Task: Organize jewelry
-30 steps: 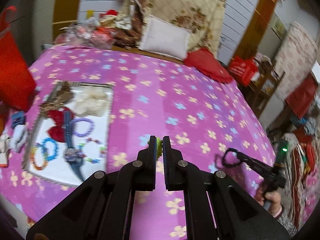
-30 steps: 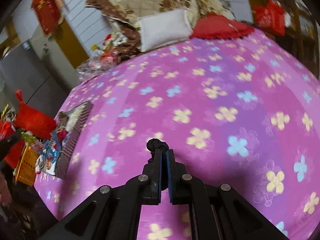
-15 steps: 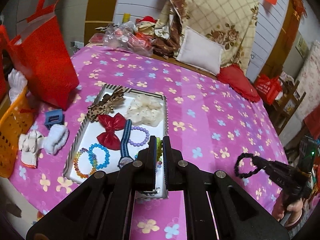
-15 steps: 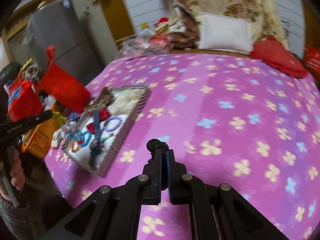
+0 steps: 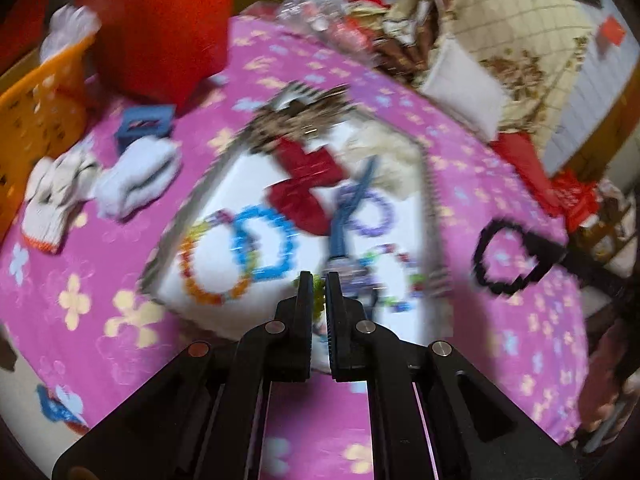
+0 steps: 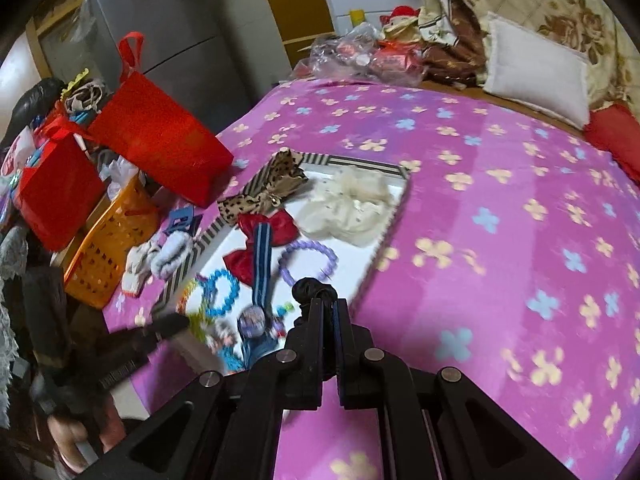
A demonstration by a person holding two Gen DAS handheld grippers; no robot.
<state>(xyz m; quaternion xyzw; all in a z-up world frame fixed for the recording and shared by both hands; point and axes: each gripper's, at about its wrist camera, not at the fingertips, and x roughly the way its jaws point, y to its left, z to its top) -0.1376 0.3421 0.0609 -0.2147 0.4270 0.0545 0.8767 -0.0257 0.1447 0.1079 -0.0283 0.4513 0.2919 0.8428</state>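
A white tray with a striped rim (image 5: 428, 184) (image 6: 352, 162) lies on the purple flowered bedspread. It holds bead bracelets (image 5: 260, 240), a red bow (image 6: 276, 224), a blue watch (image 6: 262, 264), a purple bracelet (image 6: 308, 260), a cream scrunchie (image 6: 348, 204) and a leopard bow (image 6: 276, 188). My left gripper (image 5: 316, 280) is shut on a small yellow-green beaded piece (image 5: 318, 294) just above the tray's near end. My right gripper (image 6: 326, 304) is shut on a black loop (image 6: 314, 288) (image 5: 480, 258), held over the tray's right side.
A red bag (image 6: 160, 144), an orange basket (image 6: 108, 248), white socks (image 5: 136, 176) and a small blue box (image 5: 146, 122) crowd the tray's left side. Pillows (image 6: 536, 76) and clutter line the far edge. Bare bedspread (image 6: 500, 240) stretches to the right.
Both grippers have swung from the bare bedspread over to the tray, each still shut on its piece. The left one has also come down closer to the tray.
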